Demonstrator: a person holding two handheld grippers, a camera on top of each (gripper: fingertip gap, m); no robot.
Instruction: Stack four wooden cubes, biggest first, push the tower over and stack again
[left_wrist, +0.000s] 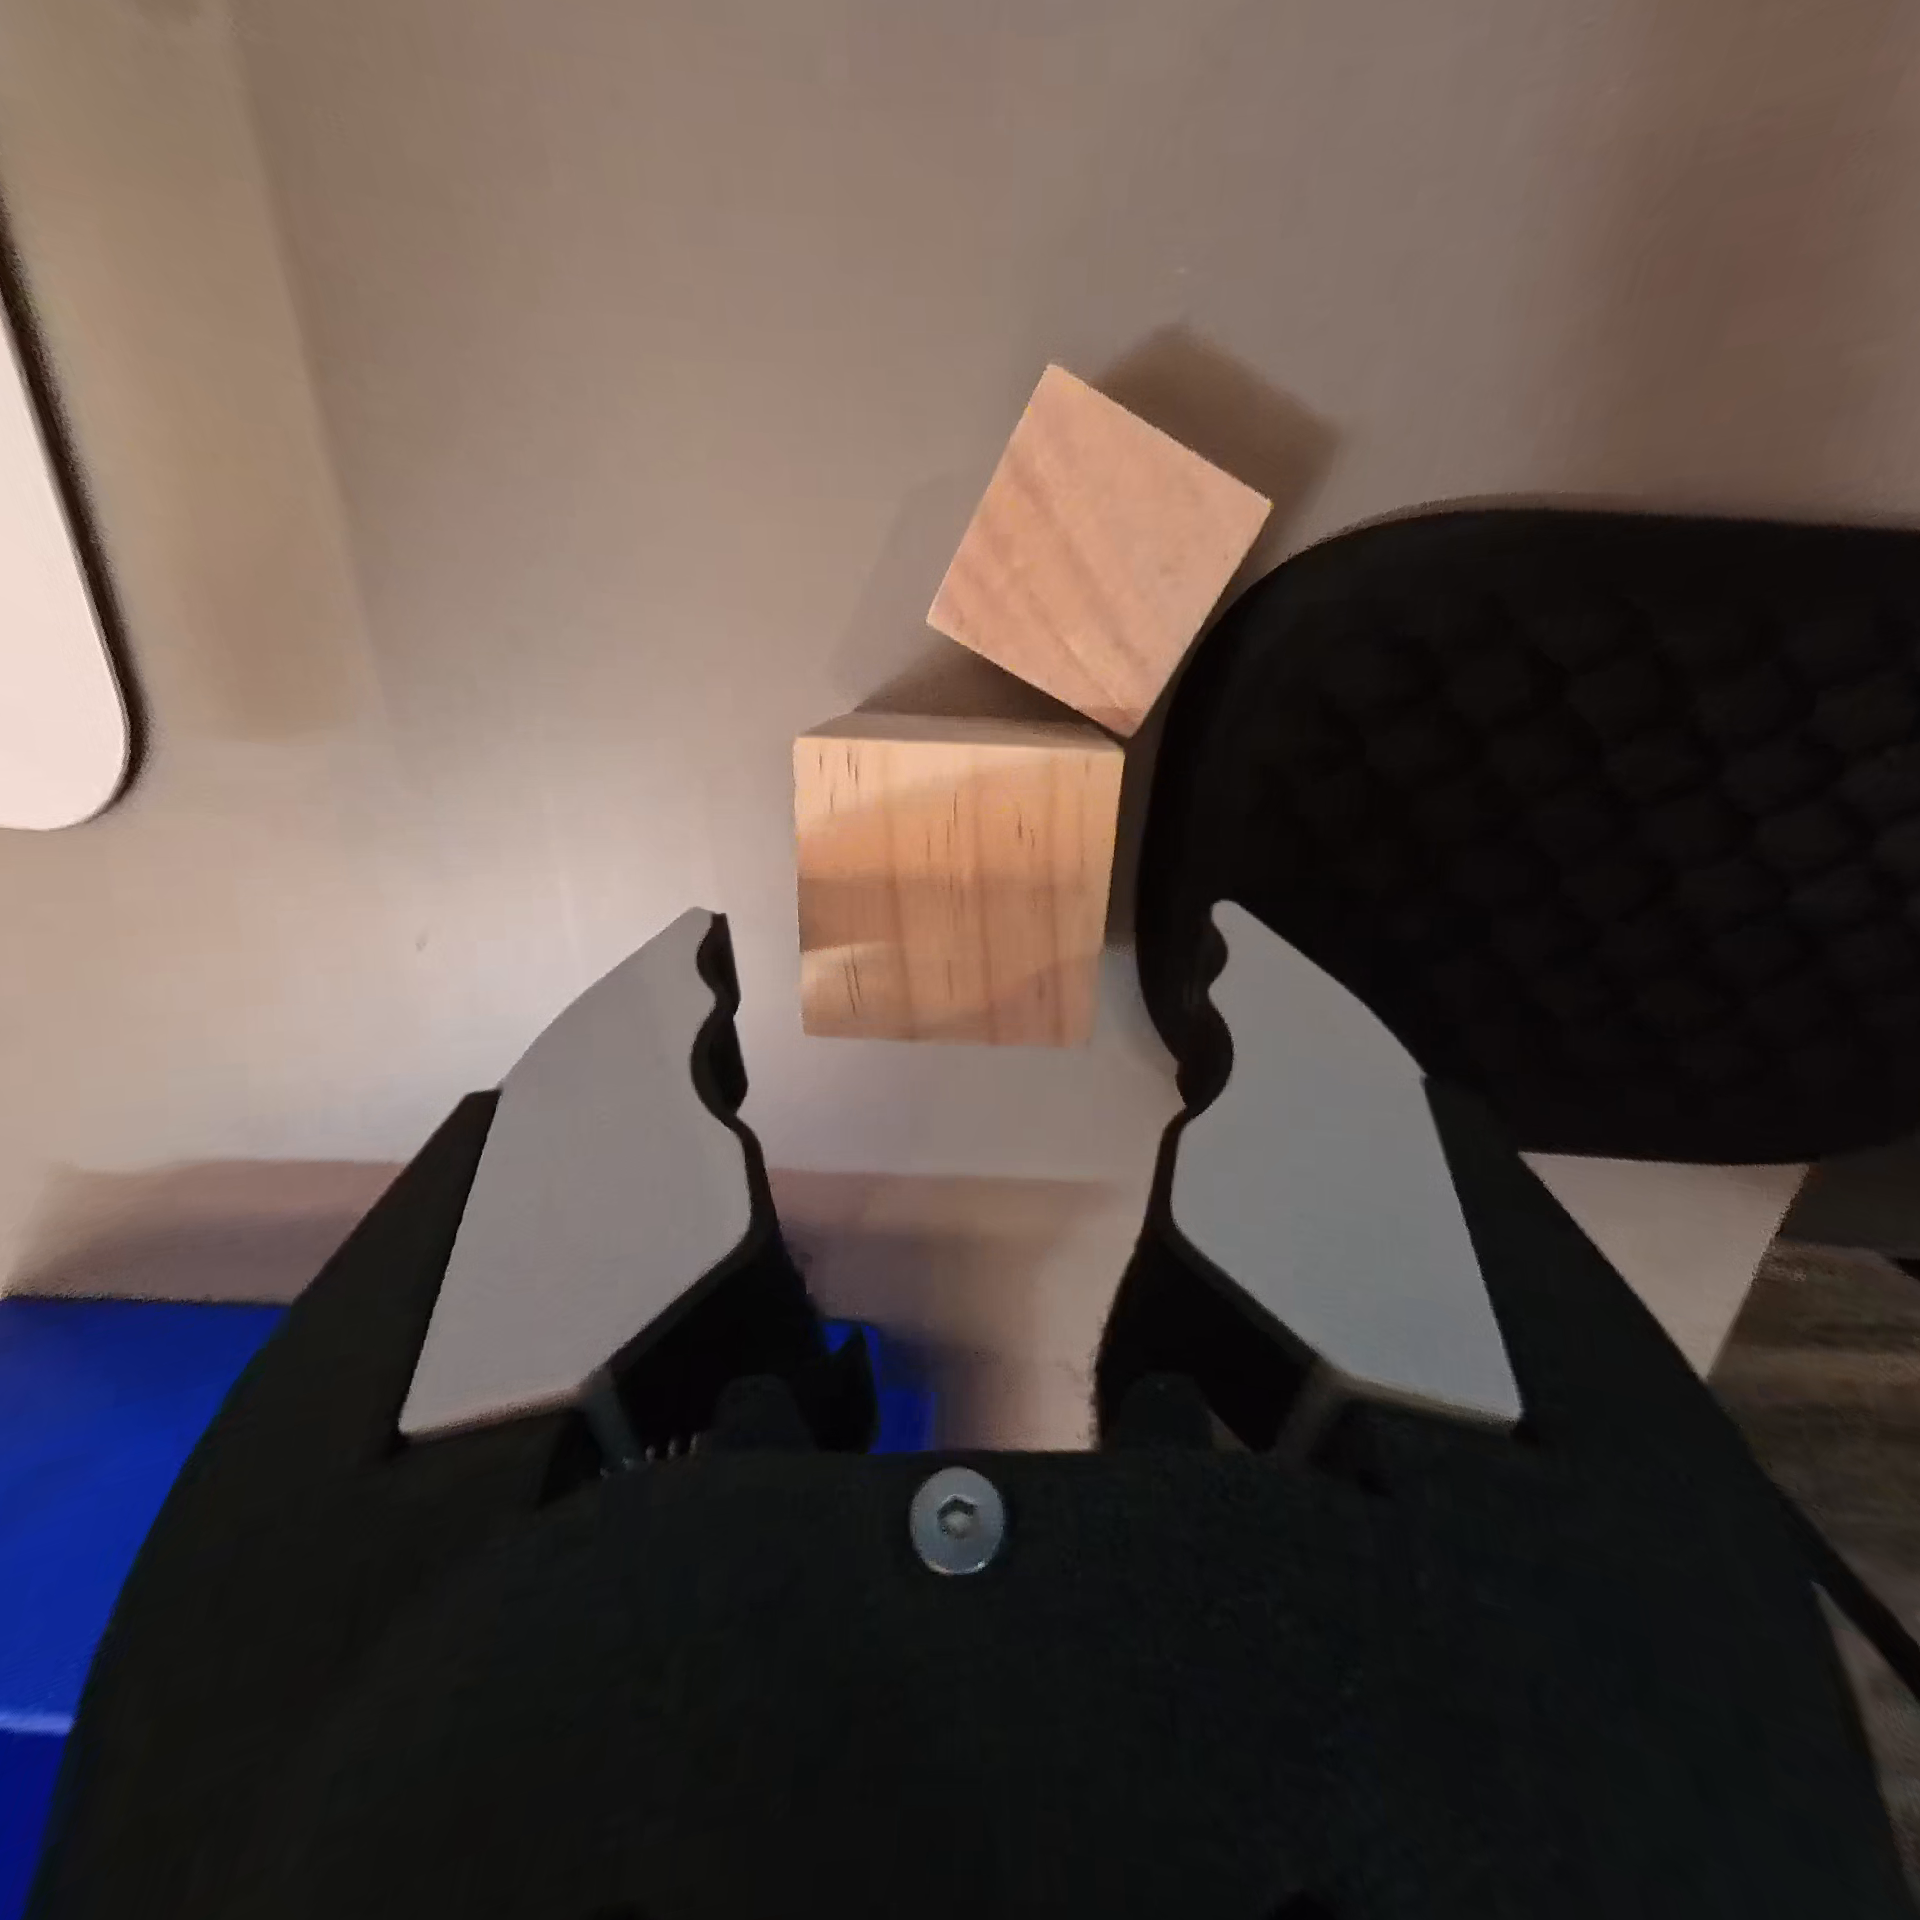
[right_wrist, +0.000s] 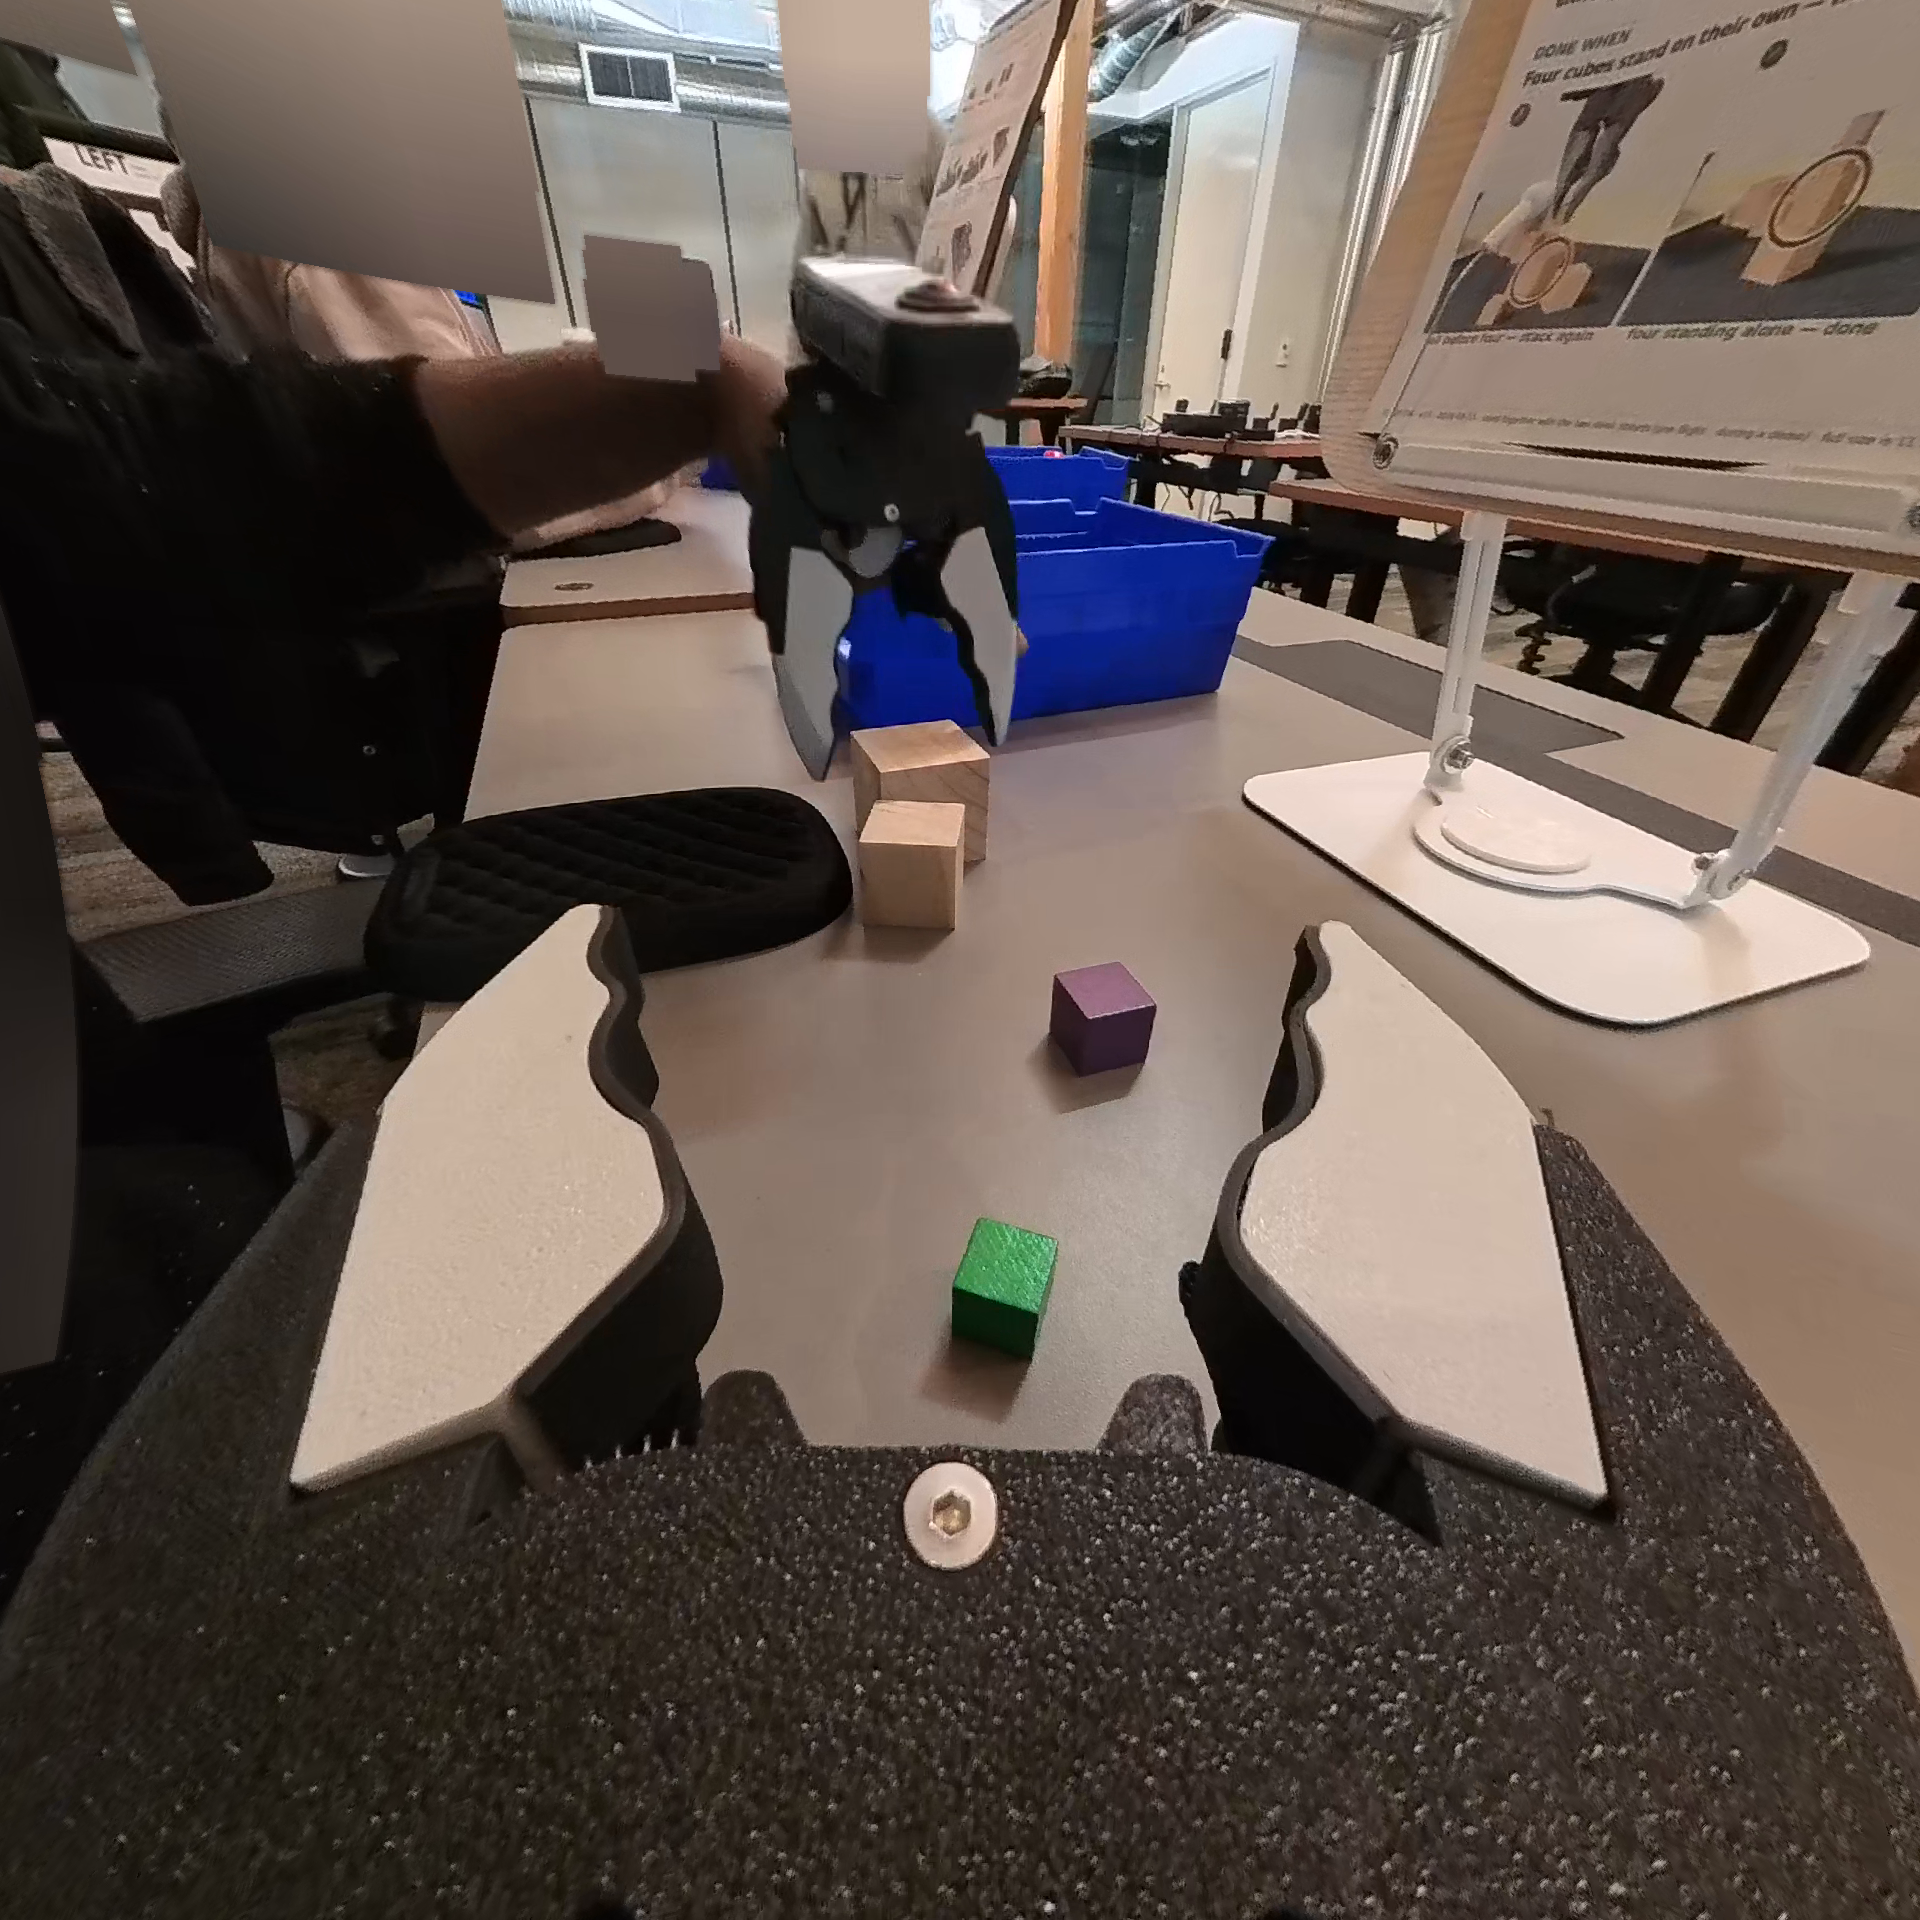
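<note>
In the left wrist view my left gripper (left_wrist: 966, 935) is open, pointing down at a wooden cube (left_wrist: 951, 883) on the grey table (left_wrist: 520, 416). The cube stands between the fingertips with a gap on each side, and neither pad presses on it. A second wooden cube (left_wrist: 1101, 551), turned at an angle, touches its far corner. The right wrist view shows the left gripper (right_wrist: 904, 738) hovering at the top of the rear wooden cube (right_wrist: 920, 784), with the other wooden cube (right_wrist: 912, 878) in front. My right gripper (right_wrist: 956, 930) is open and empty, low over the table, with a purple cube (right_wrist: 1101, 1016) and a green cube (right_wrist: 1004, 1288) between its fingers, untouched.
A black padded rest (right_wrist: 623, 883) lies left of the wooden cubes and shows in the left wrist view (left_wrist: 1558, 831). A blue bin (right_wrist: 1091, 613) stands behind them. A white stand base (right_wrist: 1558, 914) carrying a picture board sits at the right. A person's sleeved arm (right_wrist: 312, 468) reaches in from the left. There is about 25 cm between the tips of the two grippers.
</note>
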